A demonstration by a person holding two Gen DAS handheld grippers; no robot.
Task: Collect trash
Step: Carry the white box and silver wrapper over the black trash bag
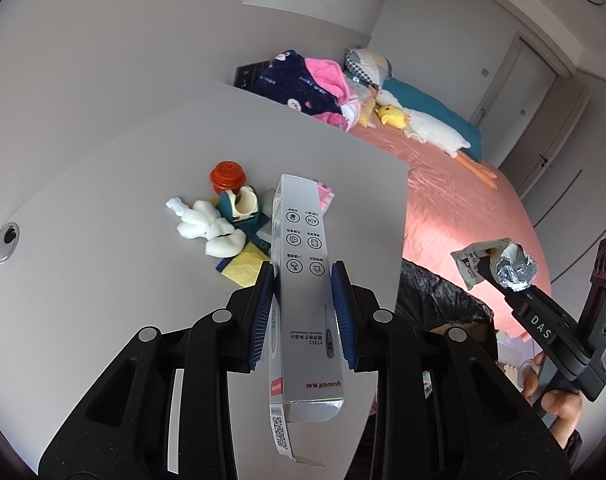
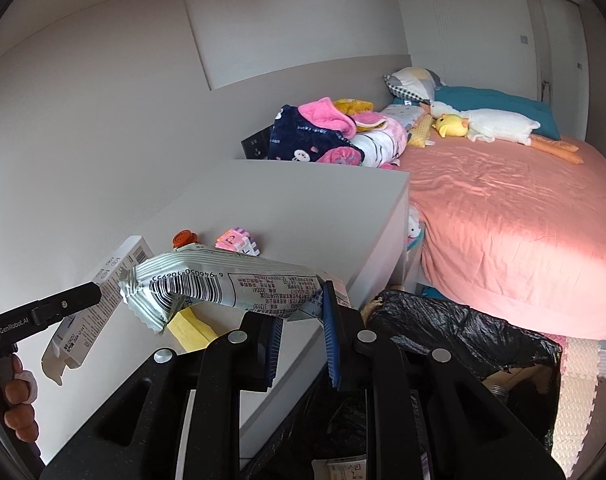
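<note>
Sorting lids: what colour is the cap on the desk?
Orange-red cap, clearest in the left wrist view.

Both wrist cams face bed (image 1: 443, 184), share desk (image 2: 303, 200).

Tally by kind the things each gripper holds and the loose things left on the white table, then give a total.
Held thermometer box in left gripper: 1
Held foil wrapper in right gripper: 1
Orange cap: 1
White crumpled tissue: 1
Yellow packet: 1
Pink puzzle toy: 1
Teal-and-cream item: 1
Total: 7
</note>
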